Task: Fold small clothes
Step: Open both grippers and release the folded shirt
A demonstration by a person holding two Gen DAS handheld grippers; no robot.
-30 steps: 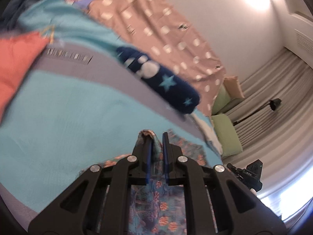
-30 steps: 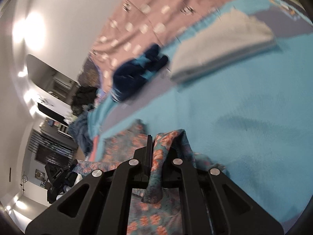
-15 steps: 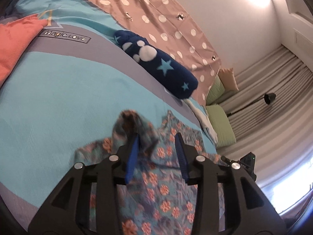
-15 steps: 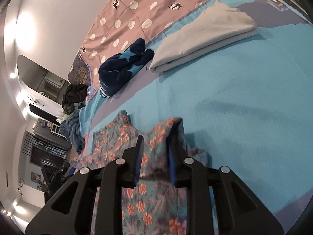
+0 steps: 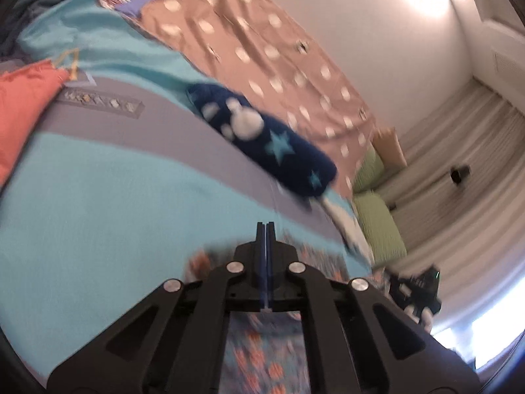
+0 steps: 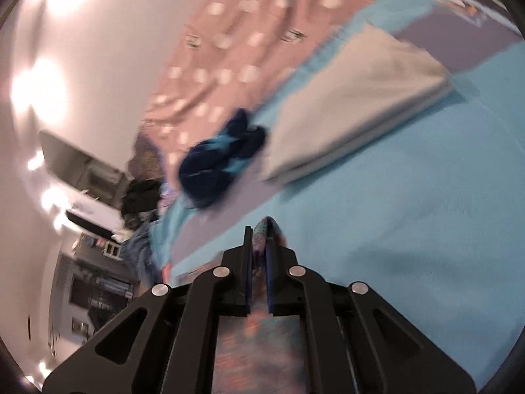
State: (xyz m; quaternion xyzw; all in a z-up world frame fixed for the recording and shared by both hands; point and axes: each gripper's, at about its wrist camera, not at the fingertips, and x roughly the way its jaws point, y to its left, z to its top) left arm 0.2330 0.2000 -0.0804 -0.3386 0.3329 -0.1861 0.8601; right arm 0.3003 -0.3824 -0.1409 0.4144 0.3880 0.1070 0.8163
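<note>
Your left gripper [image 5: 265, 229] has shut on nothing; your right gripper [image 6: 259, 239] is closing on the floral garment [image 6: 267, 229], so lifting drags it lopsided

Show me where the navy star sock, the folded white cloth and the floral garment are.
navy star sock [image 5: 279, 151], left wrist view, on its middle by the large star.
folded white cloth [image 6: 357, 98], right wrist view, top face.
floral garment [image 6: 266, 229], right wrist view, bunched tip between the fingers.

Pretty clearly someone's bedroom at home: a bed with a turquoise blanket [image 5: 98, 197], a polka-dot quilt [image 5: 262, 49], green pillows [image 5: 377, 223], long curtains [image 5: 459, 164] and folded laundry [image 6: 354, 105].
</note>
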